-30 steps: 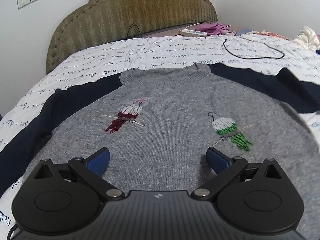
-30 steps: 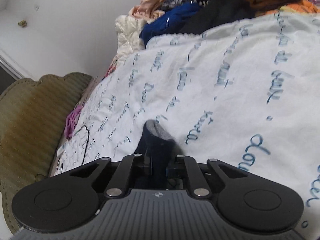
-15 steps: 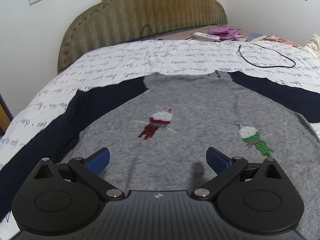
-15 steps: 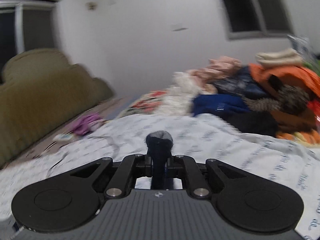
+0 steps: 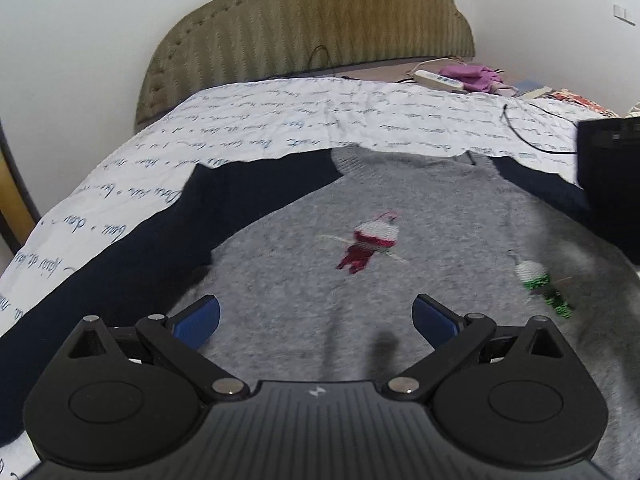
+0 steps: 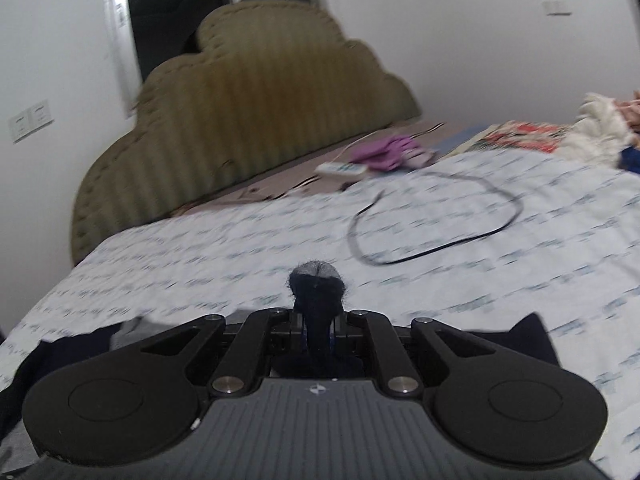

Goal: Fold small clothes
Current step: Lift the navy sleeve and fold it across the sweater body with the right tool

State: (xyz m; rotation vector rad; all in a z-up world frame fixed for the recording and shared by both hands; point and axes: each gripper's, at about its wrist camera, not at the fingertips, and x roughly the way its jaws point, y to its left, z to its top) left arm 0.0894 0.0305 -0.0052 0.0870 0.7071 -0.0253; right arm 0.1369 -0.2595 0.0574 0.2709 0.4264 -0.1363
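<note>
- Pinching a navy sleeve cuff with a grey knitted lining [image 6: 316, 280], the right gripper [image 6: 317, 330] has its fingers clamped together on the cloth, which sticks up at twelve o'clock between them.
- Hovering with blue-padded fingers [image 5: 198, 316] wide apart and empty, the left gripper [image 5: 316, 316] sits low over the hem side of the garment.
- From those open fingers the grey knitted sweater with navy sleeves and two embroidered birds [image 5: 400, 208] spreads flat toward twelve o'clock, long axis running hem to collar.
- Its free navy sleeve [image 5: 168, 240] lies at ten o'clock, nearer the left hand; I judge that sleeve comes next.
- Underneath lies the white bedspread printed with blue script [image 5: 280, 120]; no containers are in view.
</note>
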